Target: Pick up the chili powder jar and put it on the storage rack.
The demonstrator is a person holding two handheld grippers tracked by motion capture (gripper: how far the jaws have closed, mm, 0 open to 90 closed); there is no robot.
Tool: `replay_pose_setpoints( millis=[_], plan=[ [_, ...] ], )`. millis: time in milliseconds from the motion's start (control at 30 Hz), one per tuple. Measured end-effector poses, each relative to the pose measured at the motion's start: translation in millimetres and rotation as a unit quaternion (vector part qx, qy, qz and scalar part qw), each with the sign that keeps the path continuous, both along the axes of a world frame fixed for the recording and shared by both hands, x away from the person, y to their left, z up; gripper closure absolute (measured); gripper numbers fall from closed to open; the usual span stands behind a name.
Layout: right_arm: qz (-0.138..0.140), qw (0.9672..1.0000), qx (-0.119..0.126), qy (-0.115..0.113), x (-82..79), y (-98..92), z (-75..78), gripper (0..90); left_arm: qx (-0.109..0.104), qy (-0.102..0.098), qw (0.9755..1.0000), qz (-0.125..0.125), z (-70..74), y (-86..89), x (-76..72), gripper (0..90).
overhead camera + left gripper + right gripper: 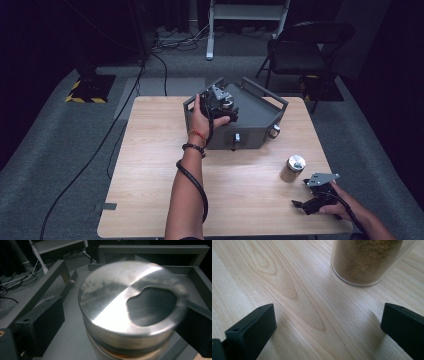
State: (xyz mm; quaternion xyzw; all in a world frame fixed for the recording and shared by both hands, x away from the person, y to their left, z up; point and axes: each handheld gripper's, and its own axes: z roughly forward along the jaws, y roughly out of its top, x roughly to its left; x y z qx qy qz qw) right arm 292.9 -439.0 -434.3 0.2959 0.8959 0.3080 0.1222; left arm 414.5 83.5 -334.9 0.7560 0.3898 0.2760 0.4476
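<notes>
My pale rectangular wood-grain table (150, 150) fills the middle of the high view, standing on grey carpet. At its upper centre sits a dark grey angular metal tray (260, 127) with raised rails. Toward the lower right stands a small clear glass jar of brown powder with a shiny silver lid (293, 169), well apart from the tray; my right tool view shows the jar's base resting on the wood.

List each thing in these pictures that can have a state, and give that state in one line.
Left gripper: over the grey tray, fingers either side of a jar; contact unclear.
Jar in the left gripper: upright, metal lid on, blurred.
Right gripper: open, low over the table, holding nothing.
Jar on the table: upright, lid on, holds brown powder.
Grey tray: on the table's far side.
Chair: unoccupied.
</notes>
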Motion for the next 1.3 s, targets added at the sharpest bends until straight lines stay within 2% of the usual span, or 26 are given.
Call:
replay_pose_setpoints(
  millis=[67, 133, 233, 333, 433, 500, 600, 767, 867, 933, 1033, 1167, 1300],
  plan=[
    [0.0, 1.0, 0.0, 0.0, 0.1, 0.1, 0.1, 0.0, -0.003, -0.002, 1.0, -0.006, 4.8, 2.3, -2.9, 1.0],
    [0.0, 1.0, -0.001, 0.0, 0.1, 0.3, 0.2, 0.0, 0.008, -0.012, 0.9999, -0.006, 10.8, 2.2, -8.0, 1.0],
    [0.001, 1.0, 0.0, 0.0, 0.2, -0.1, 0.0, 0.0, -0.001, -0.024, 0.9996, -0.014, 16.2, 8.9, -15.4, 0.8],
    [-0.001, 1.0, 0.001, -0.001, 0.0, 0.0, -0.4, 0.0, -0.001, -0.034, 0.9993, -0.016, 19.5, 12.6, -24.2, 0.8],
    [-0.001, 1.0, 0.002, -0.001, 0.1, 0.0, -0.5, 0.0, 0.013, -0.047, 0.9986, -0.022, 22.4, 13.7, -34.4, 0.8],
    [-0.001, 1.0, 0.001, -0.001, 0.2, 0.0, -0.5, 0.0, 0.011, -0.051, 0.9982, -0.028, 23.7, 16.8, -40.6, 0.8],
    [-0.003, 1.0, 0.002, -0.002, 0.0, 0.1, -0.9, 0.0, 0.019, -0.066, 0.9971, -0.034, 25.7, 18.3, -53.1, 0.8],
    [-0.004, 1.0, 0.003, -0.002, 0.0, 0.3, -0.9, 0.0, 0.014, -0.081, 0.9956, -0.043, 28.1, 23.7, -69.7, 0.6],
    [-0.004, 1.0, 0.002, -0.002, 0.1, 0.4, -0.9, 0.0, 0.011, -0.097, 0.9942, -0.045, 28.2, 25.4, -79.9, 0.6],
    [-0.004, 1.0, 0.002, -0.002, 0.2, 0.4, -0.9, 0.0, 0.005, -0.101, 0.9933, -0.055, 28.5, 28.3, -84.5, 0.6],
    [-0.004, 1.0, 0.002, -0.002, 0.1, 0.3, -0.9, 0.0, 0.007, -0.108, 0.9923, -0.06, 26.8, 29.2, -92.9, 0.6],
    [-0.003, 1.0, 0.003, -0.002, 0.3, 0.2, -1.0, 0.0, 0.006, -0.11, 0.9917, -0.067, 19.4, 31.7, -102.4, 0.6],
    [-0.003, 1.0, 0.003, -0.002, 0.5, 0.3, -0.9, 0.0, 0.021, -0.107, 0.9919, -0.066, 13.0, 31.3, -110.4, 0.6]
  ],
)
